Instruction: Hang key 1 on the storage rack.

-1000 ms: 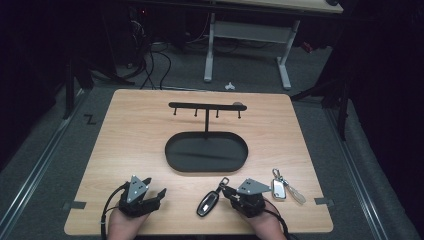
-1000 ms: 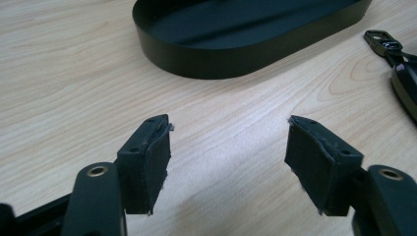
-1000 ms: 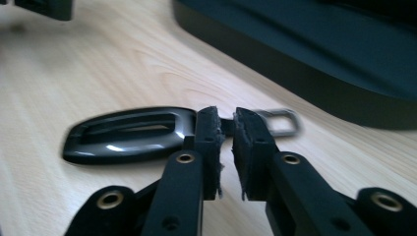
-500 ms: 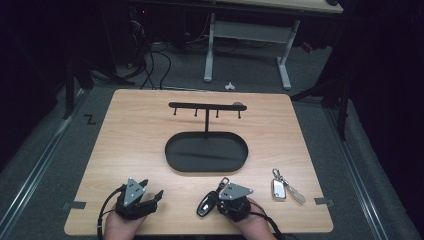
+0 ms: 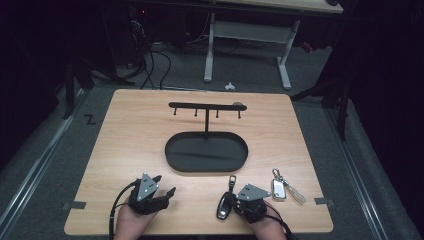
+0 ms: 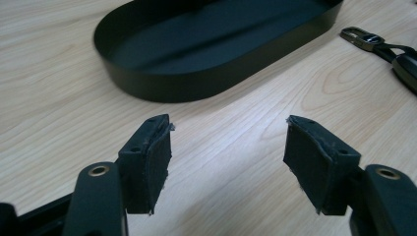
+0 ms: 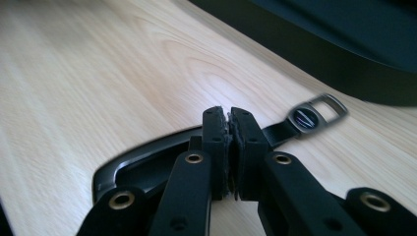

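A black key fob (image 5: 223, 206) with a short strap and metal buckle (image 5: 232, 179) lies near the table's front edge. My right gripper (image 5: 235, 199) is just right of it, shut. In the right gripper view the pads (image 7: 229, 123) press together with nothing visible between them, above the fob (image 7: 142, 157), whose strap runs behind them to the buckle (image 7: 314, 115). Whether the tips touch the fob I cannot tell. My left gripper (image 5: 165, 184) rests at the front left, open and empty (image 6: 228, 147), facing the black oval tray (image 6: 196, 83).
The oval tray (image 5: 172, 162) sits mid-table with a T-shaped hook rack (image 5: 206, 106) rising from its far side. A silver key fob (image 5: 278, 189) with a ring lies right of my right gripper. Bare wood surrounds the left gripper.
My right gripper swung left onto the black fob, then came back slightly right. The fob now lies a little farther right than before. The left gripper barely moved.
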A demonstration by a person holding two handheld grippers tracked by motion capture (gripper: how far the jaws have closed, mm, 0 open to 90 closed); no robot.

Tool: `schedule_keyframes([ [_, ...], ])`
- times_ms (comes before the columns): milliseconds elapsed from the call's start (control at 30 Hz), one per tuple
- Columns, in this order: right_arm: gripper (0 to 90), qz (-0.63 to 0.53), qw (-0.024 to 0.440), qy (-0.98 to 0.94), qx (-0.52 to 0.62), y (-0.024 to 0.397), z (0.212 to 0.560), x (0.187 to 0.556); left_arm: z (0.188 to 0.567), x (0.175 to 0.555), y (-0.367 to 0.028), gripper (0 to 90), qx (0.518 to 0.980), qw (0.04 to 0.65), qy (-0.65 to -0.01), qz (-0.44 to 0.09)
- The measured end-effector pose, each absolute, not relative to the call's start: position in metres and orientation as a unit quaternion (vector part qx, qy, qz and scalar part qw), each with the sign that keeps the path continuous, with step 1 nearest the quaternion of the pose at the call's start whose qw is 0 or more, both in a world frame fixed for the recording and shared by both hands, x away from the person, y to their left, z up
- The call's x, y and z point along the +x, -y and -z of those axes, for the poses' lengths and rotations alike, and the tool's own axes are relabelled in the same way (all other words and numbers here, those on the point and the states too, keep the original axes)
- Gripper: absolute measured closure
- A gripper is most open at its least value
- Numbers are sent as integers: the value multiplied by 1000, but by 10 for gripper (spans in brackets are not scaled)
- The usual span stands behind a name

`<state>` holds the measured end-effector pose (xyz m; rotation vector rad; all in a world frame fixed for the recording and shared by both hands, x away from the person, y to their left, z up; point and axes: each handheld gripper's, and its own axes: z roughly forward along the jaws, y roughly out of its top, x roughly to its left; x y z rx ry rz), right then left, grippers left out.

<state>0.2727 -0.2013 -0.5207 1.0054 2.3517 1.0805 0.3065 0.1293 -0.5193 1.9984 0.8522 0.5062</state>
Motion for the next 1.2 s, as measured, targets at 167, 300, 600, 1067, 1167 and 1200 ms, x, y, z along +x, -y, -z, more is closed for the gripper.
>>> schedule_keyframes([
  [167, 818, -383, 196, -824, 370, 215, 519, 266, 518, 311, -114, 347, 812, 440, -323, -206],
  [300, 812, -395, 195, -820, 364, 216, 512, 253, 518, 315, -104, 346, 812, 445, -318, -205],
  [600, 806, -384, 175, -835, 352, 209, 519, 237, 519, 326, -96, 341, 807, 451, -330, -192],
  [1067, 808, -381, 190, -823, 376, 234, 519, 246, 516, 322, -104, 345, 800, 459, -333, -195],
  [1167, 804, -379, 196, -820, 382, 243, 518, 248, 516, 322, -105, 345, 801, 458, -333, -196],
  [1200, 804, -379, 196, -820, 382, 243, 518, 248, 517, 322, -105, 345, 800, 458, -334, -195],
])
